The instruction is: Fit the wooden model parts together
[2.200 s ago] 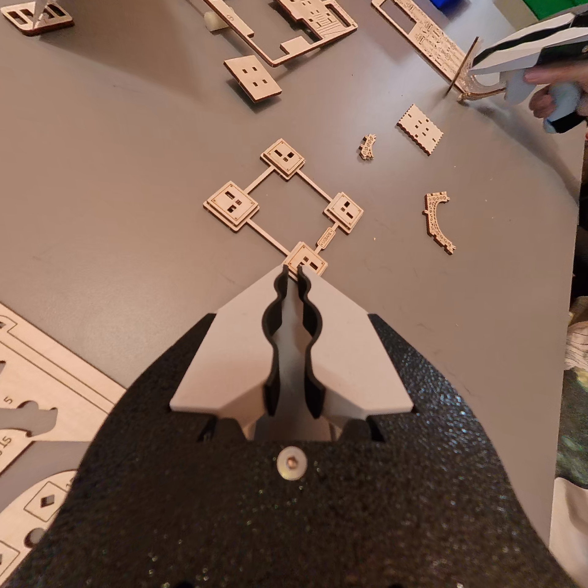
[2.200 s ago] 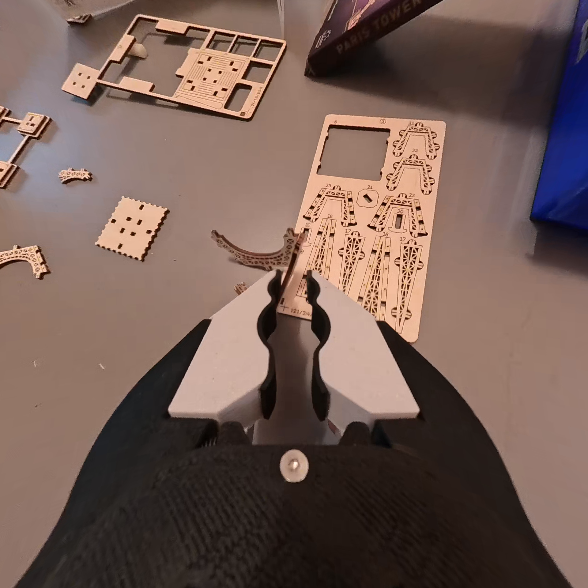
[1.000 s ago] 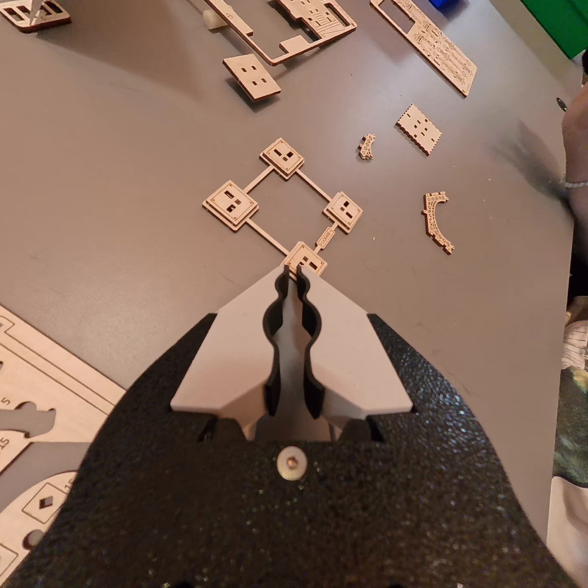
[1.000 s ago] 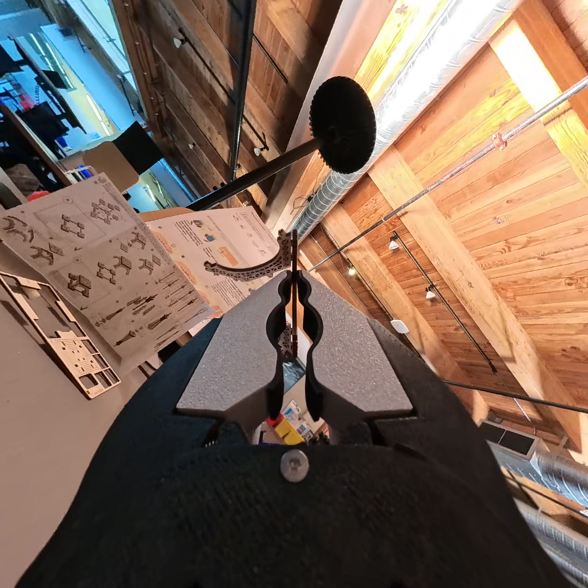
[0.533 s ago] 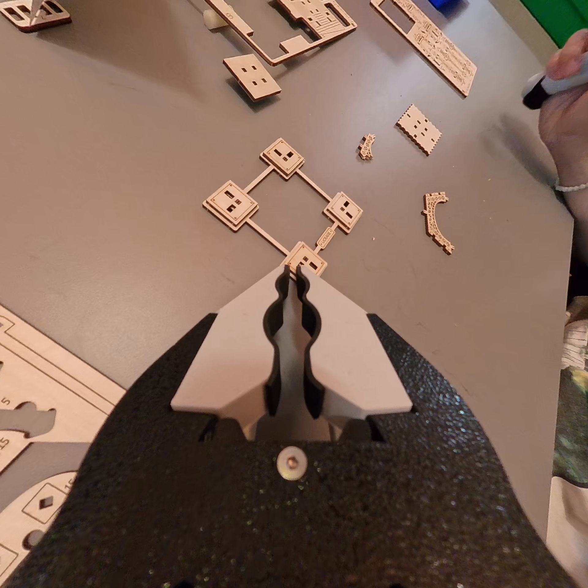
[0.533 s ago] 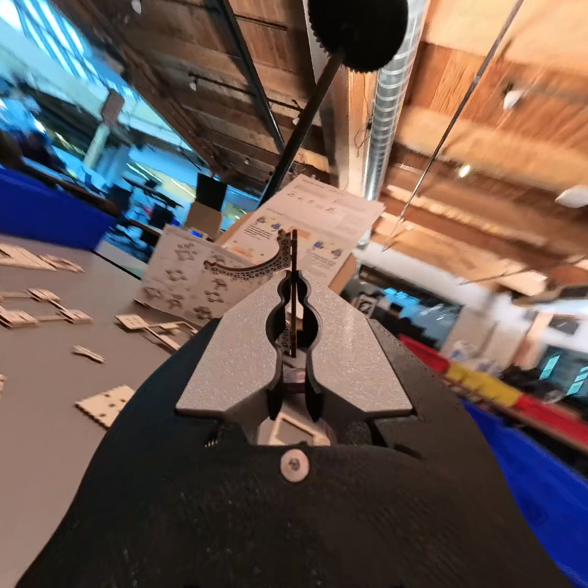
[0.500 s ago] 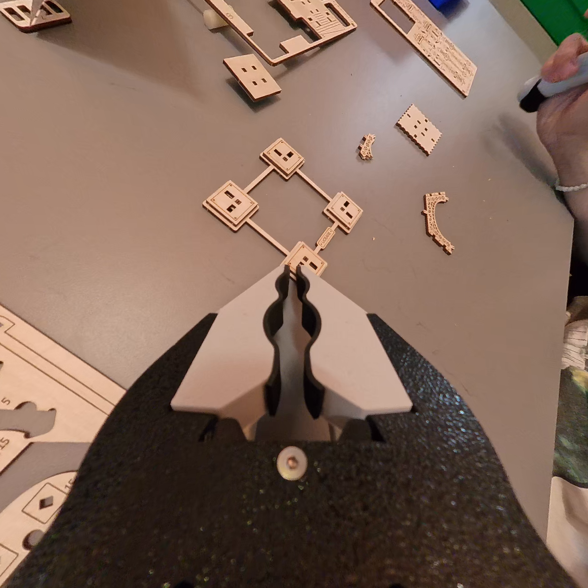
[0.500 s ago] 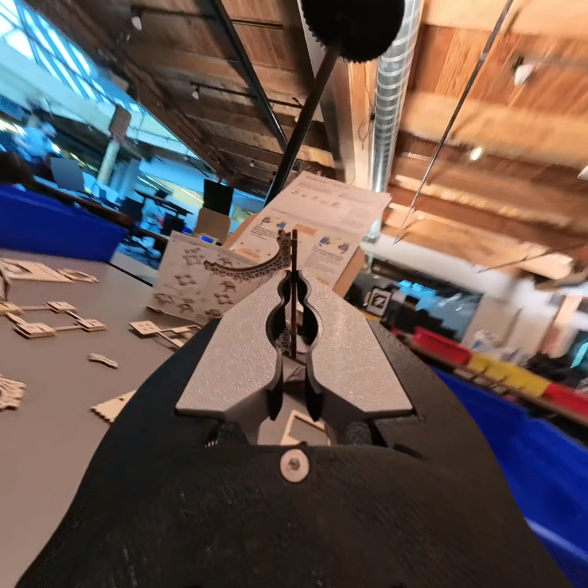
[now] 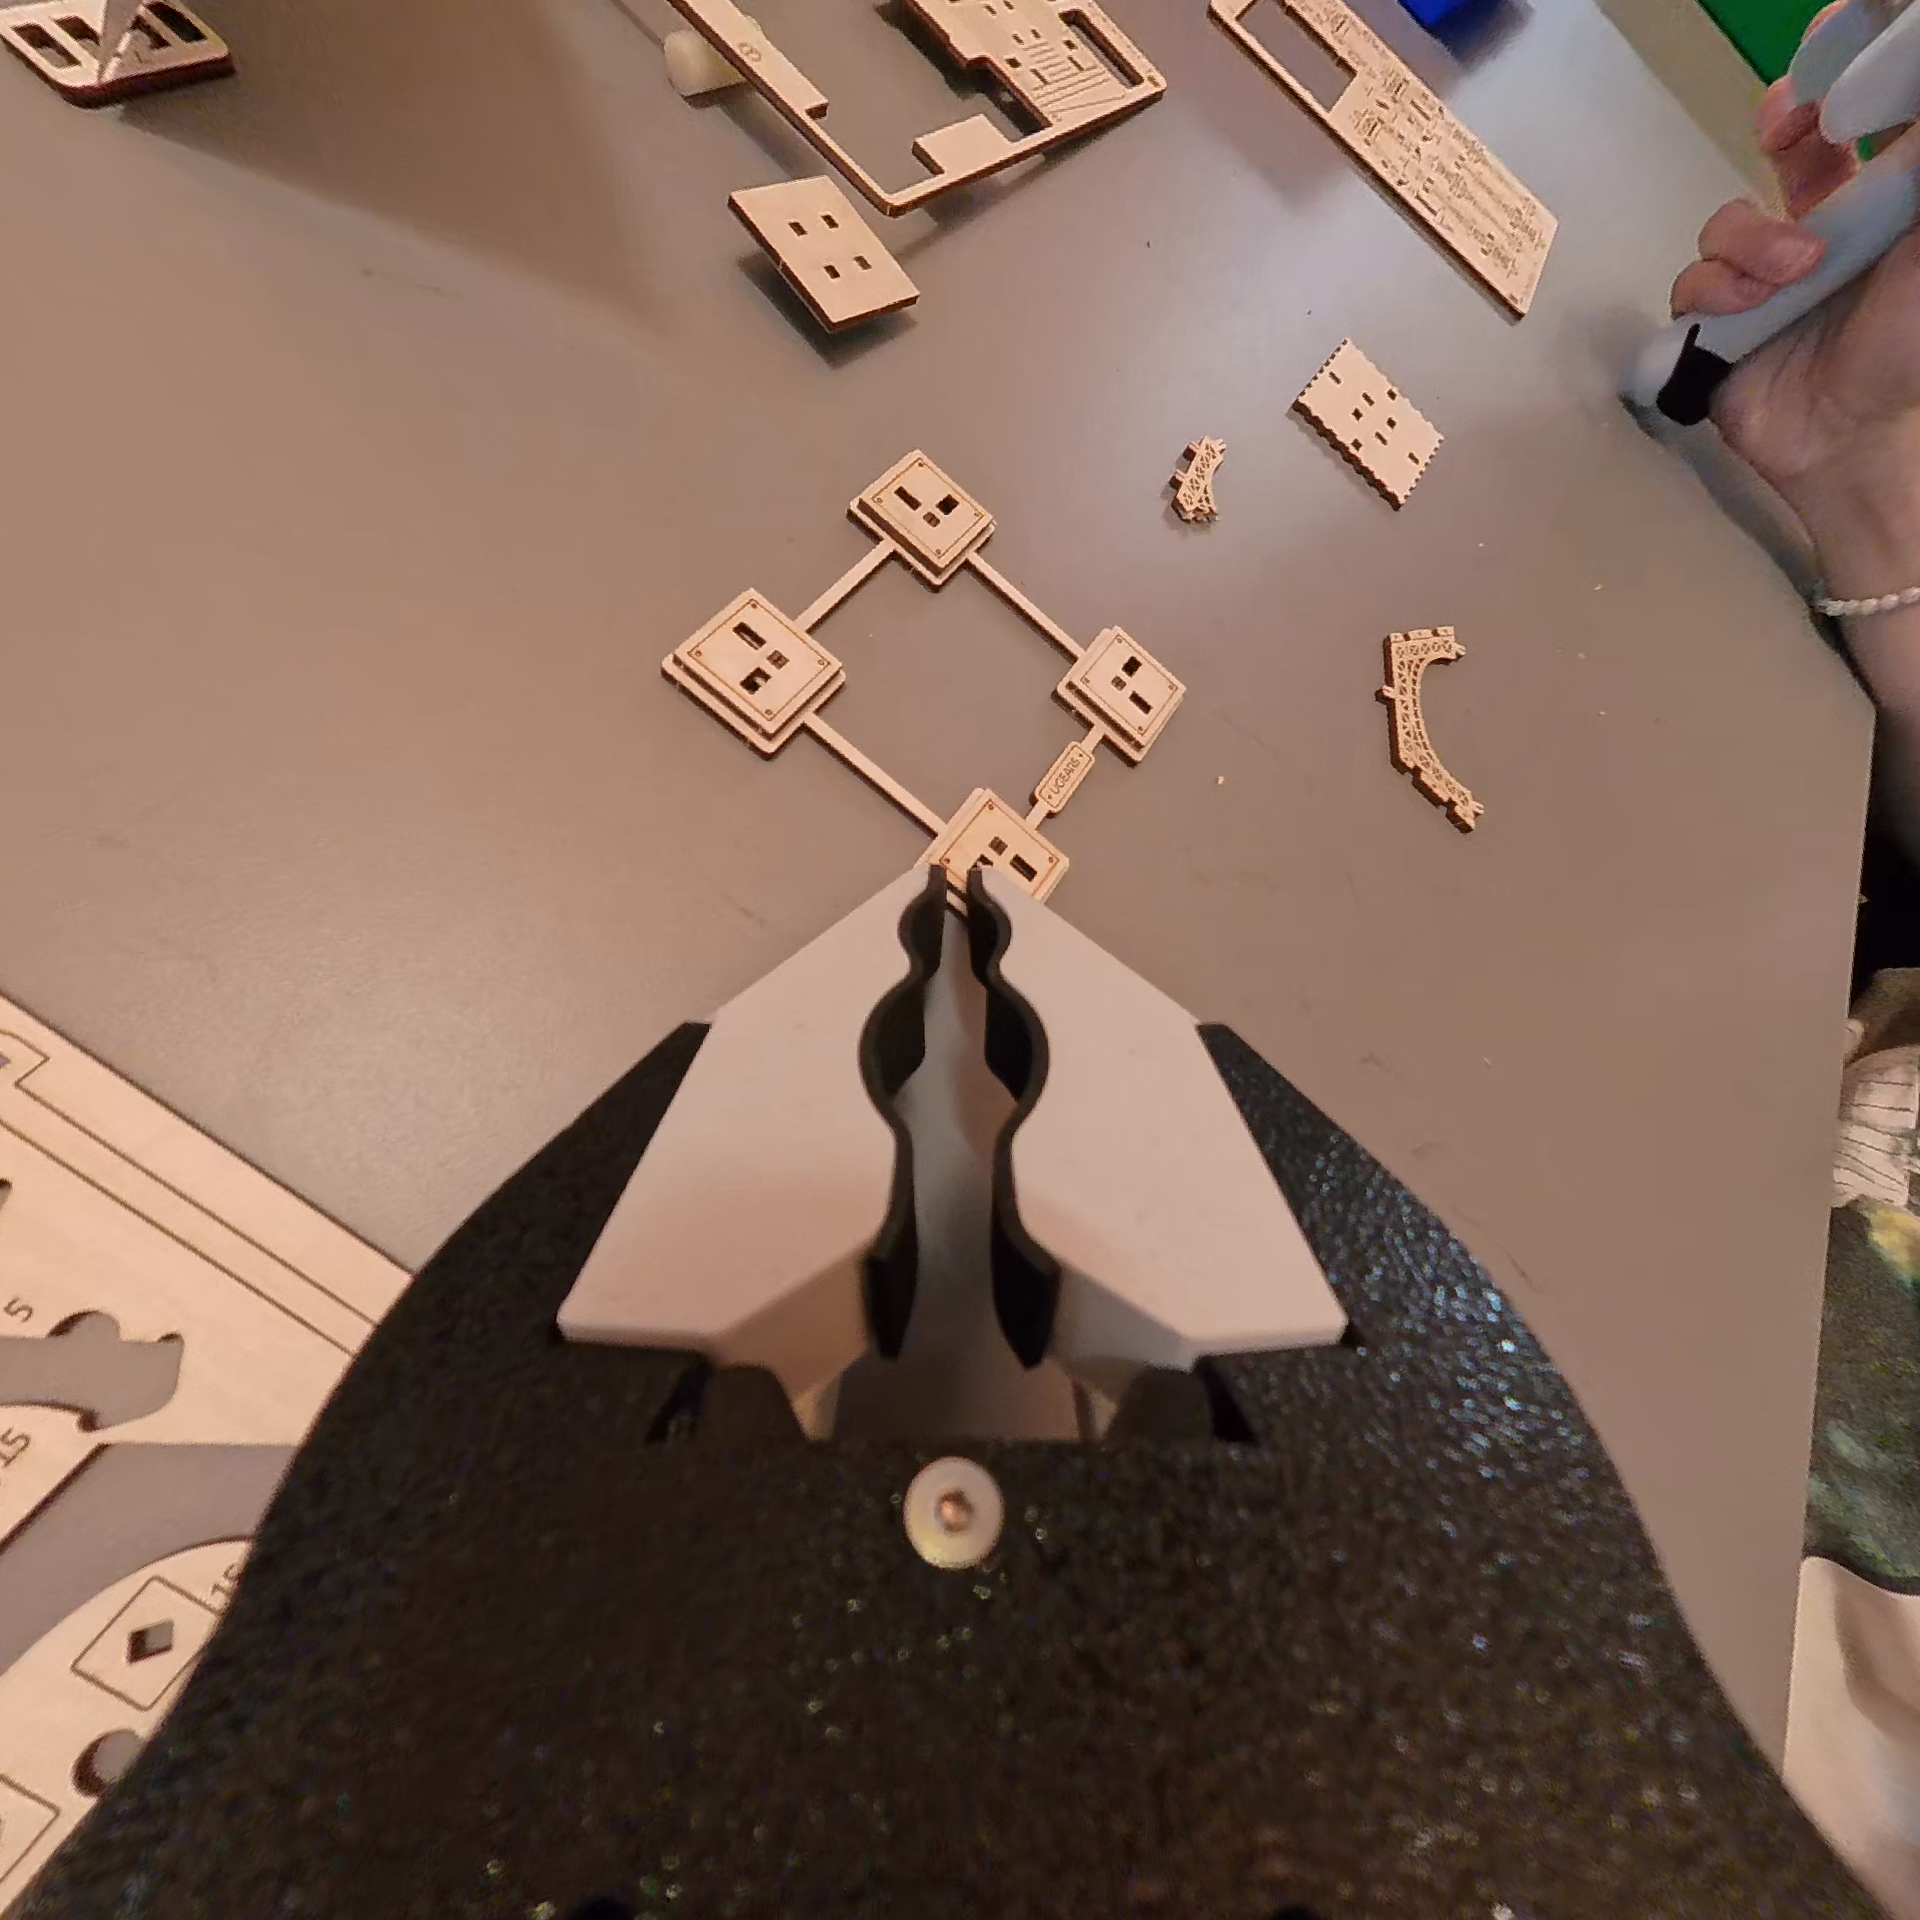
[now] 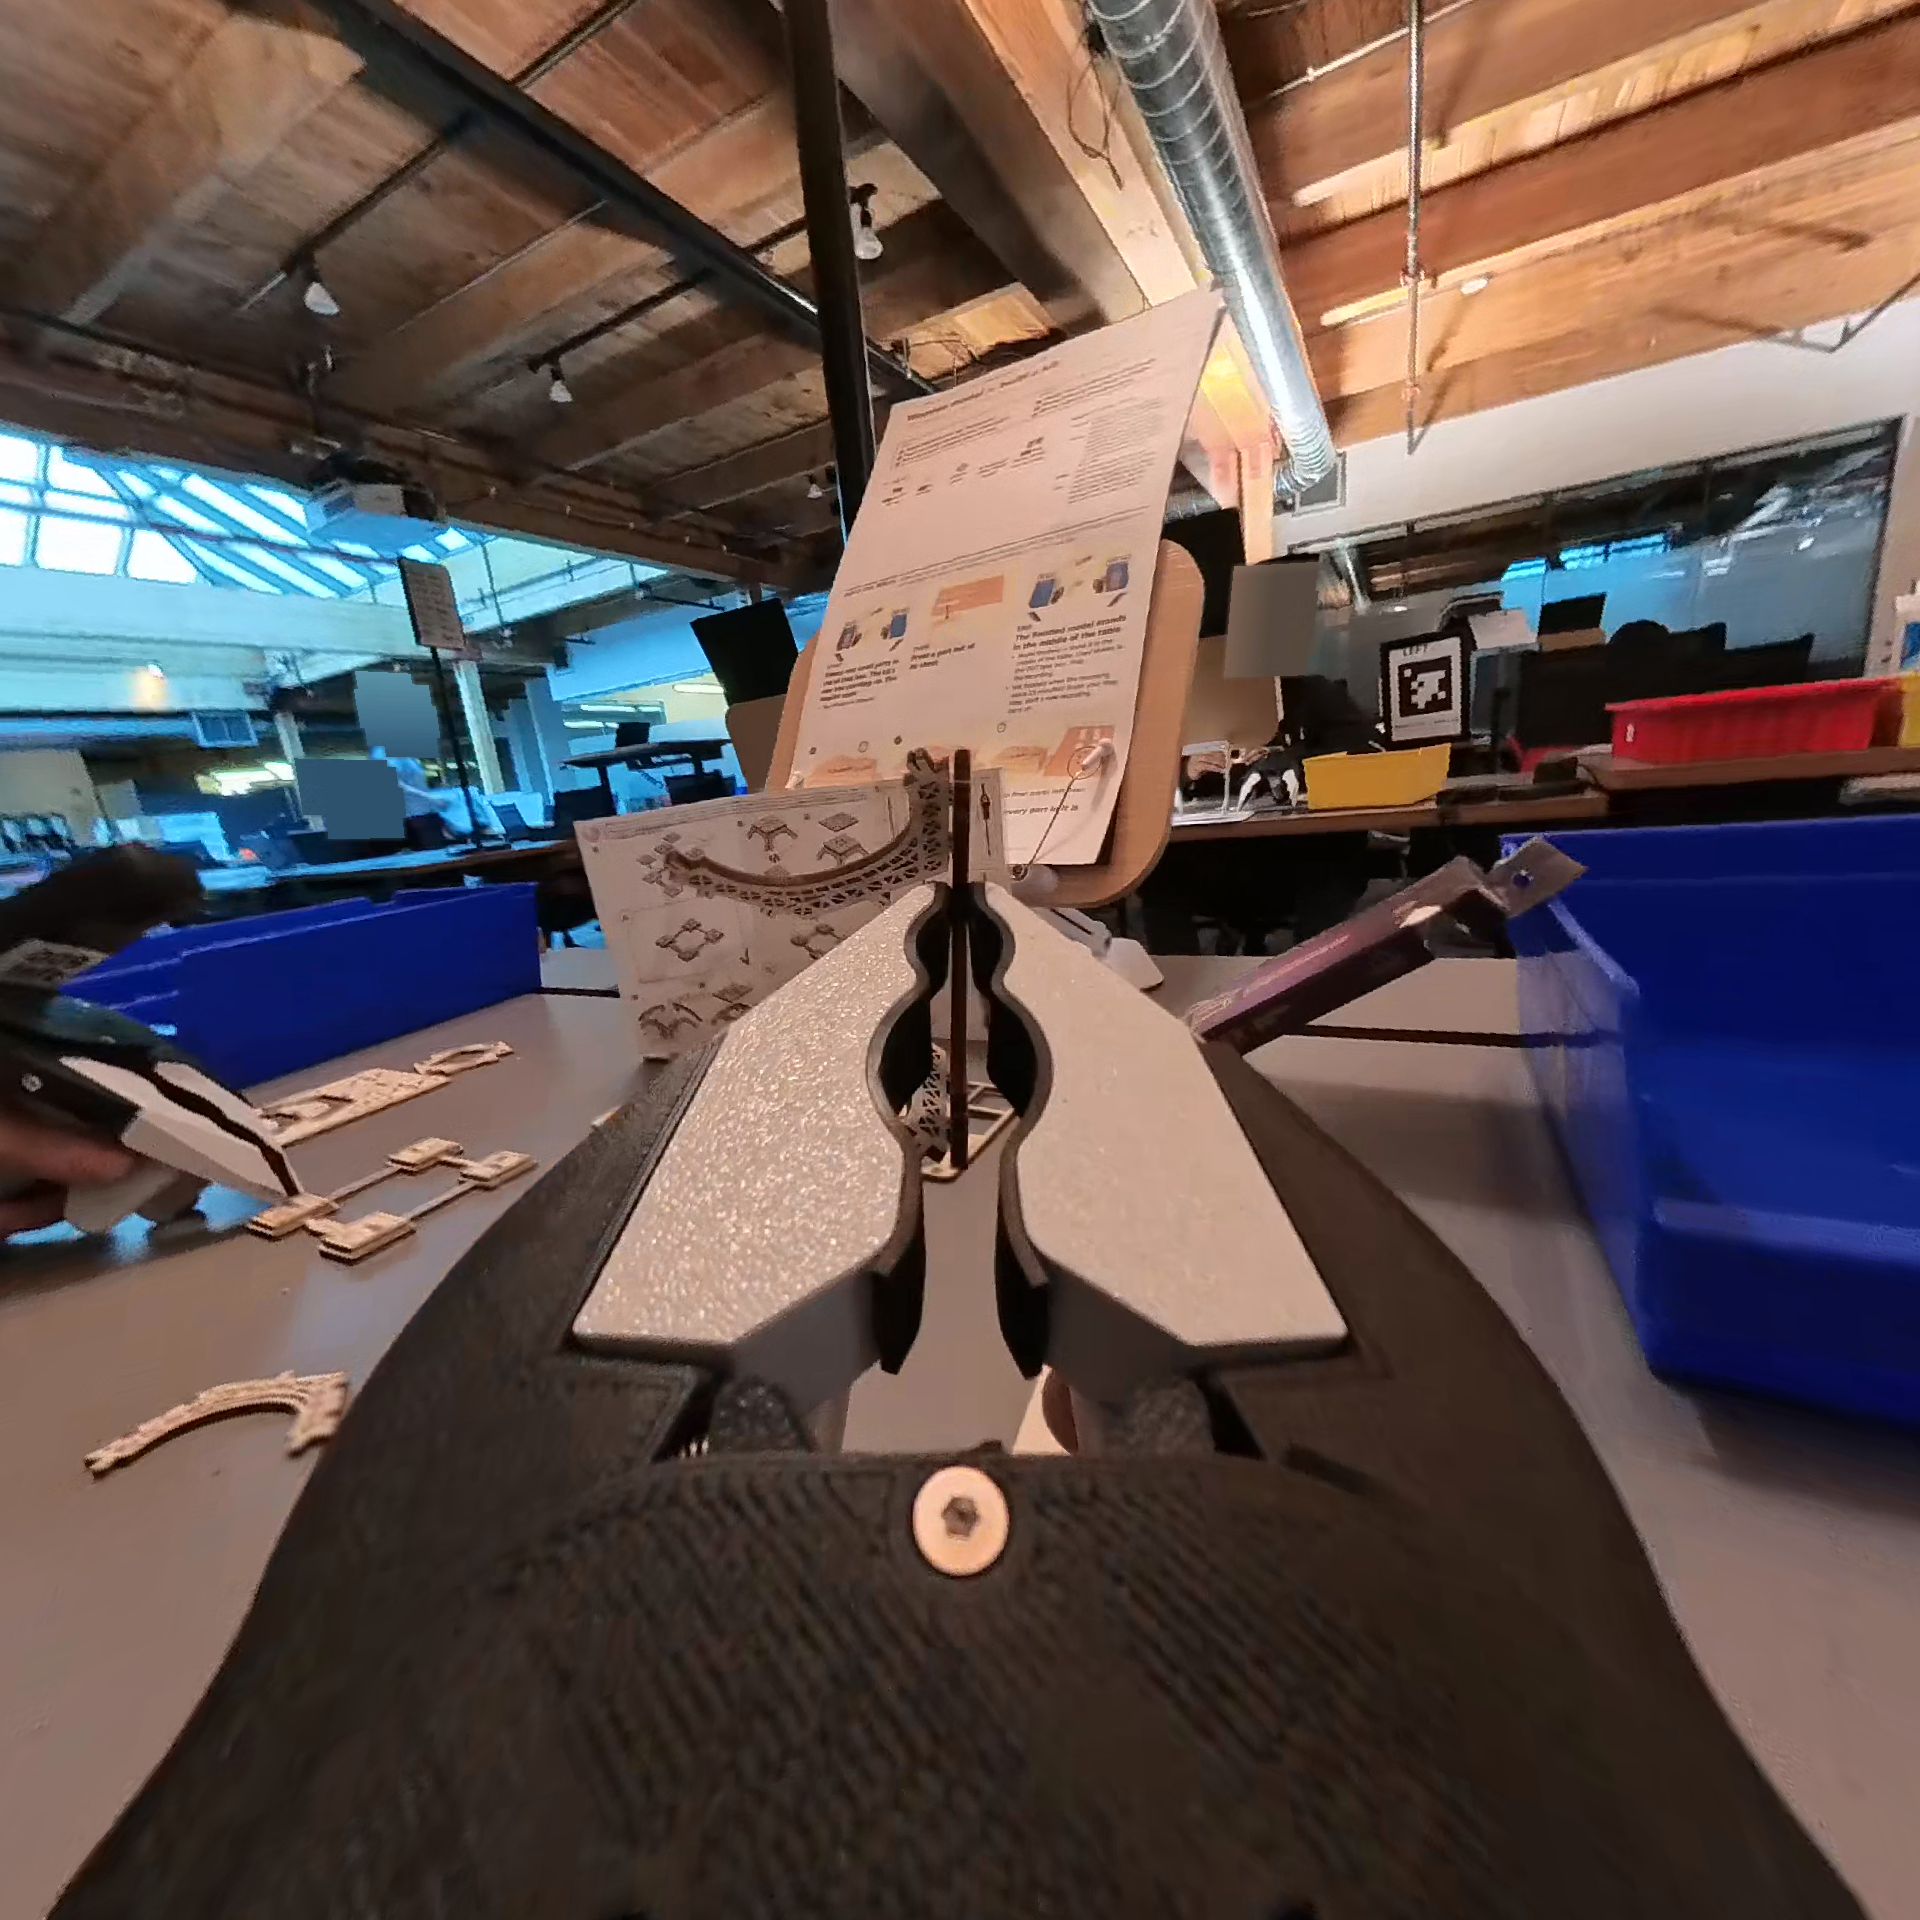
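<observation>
A wooden square base frame (image 9: 1039, 613), four slotted corner pads joined by thin bars, lies flat on the grey table (image 9: 364, 520). My left gripper (image 9: 956, 883) is shut, its tips resting on the nearest corner pad (image 9: 1008, 842). It also shows at the left of the right wrist view (image 10: 275, 1179), touching that pad (image 10: 296, 1214). My right gripper (image 10: 961, 894) is shut on a thin lattice arch piece (image 10: 790, 883), held edge-on and upright above the table. The right gripper (image 9: 1673, 390), in a person's hand (image 9: 1829, 416), shows at the far right of the left wrist view.
Loose parts lie around the frame: an arch (image 9: 1423, 727), a small curved bit (image 9: 1200, 478), a scalloped plate (image 9: 1366, 421), a four-hole plate (image 9: 821, 249). Punched-out part sheets (image 9: 1392, 135) (image 9: 104, 1299) lie at the back and near left. Blue bins (image 10: 1714, 1091) (image 10: 312, 966) and instruction sheets (image 10: 997, 582) flank the table. The tips of one gripper are about 40 centimetres away from the tips of the other. It is some 20 centimetres from my right tips to the scalloped plate (image 9: 1366, 421).
My right gripper has swung down from pointing at the ceiling to level over the table, still holding the arch piece. It has entered the left wrist view at the upper right. The left gripper has not moved.
</observation>
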`<state>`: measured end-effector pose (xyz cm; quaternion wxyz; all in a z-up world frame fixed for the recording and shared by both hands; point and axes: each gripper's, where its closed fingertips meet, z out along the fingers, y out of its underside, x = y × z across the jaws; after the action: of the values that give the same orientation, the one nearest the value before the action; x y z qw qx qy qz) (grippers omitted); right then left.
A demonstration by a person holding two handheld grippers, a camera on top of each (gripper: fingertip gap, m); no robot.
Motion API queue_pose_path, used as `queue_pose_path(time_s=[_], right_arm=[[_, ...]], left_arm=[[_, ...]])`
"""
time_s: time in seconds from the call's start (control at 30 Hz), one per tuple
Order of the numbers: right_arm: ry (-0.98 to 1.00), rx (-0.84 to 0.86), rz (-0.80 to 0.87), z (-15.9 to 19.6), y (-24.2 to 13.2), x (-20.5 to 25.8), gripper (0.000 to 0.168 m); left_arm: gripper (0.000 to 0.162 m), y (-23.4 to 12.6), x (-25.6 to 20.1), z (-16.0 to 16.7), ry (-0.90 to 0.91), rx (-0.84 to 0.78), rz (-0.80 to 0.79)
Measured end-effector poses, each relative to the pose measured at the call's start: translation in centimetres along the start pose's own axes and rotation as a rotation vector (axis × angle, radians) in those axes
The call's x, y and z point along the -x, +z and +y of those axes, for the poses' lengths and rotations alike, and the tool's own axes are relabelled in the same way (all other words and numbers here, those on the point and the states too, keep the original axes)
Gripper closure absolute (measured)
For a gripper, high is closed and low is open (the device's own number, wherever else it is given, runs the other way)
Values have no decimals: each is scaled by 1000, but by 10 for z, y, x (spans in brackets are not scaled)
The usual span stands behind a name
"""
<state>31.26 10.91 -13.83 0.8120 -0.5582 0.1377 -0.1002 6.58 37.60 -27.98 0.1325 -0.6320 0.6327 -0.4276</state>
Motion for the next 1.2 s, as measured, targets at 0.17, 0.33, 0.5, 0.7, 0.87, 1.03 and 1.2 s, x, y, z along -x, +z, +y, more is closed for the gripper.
queue_pose_path(time_s=[0.17,0.33,0.5,0.7,0.87,1.03,1.2], right_arm=[[222,-25,-37,0,-1,-7,168],[368,-68,-68,-4,-2,-12,168],[402,-92,-49,-7,-4,-18,168],[479,-128,-50,-9,-7,-24,168],[553,-181,-46,-14,-11,-32,168],[668,-256,-31,-19,-19,-47,168],[666,-260,-10,-19,-22,-53,168]], left_arm=[[161,0,0,0,0,0,0],[161,0,0,0,0,0,0],[161,0,0,0,0,0,0],[161,0,0,0,-1,0,0],[161,0,0,0,-1,0,0],[158,0,-2,0,8,2,6],[146,-20,-51,-58,349,-201,-101]])
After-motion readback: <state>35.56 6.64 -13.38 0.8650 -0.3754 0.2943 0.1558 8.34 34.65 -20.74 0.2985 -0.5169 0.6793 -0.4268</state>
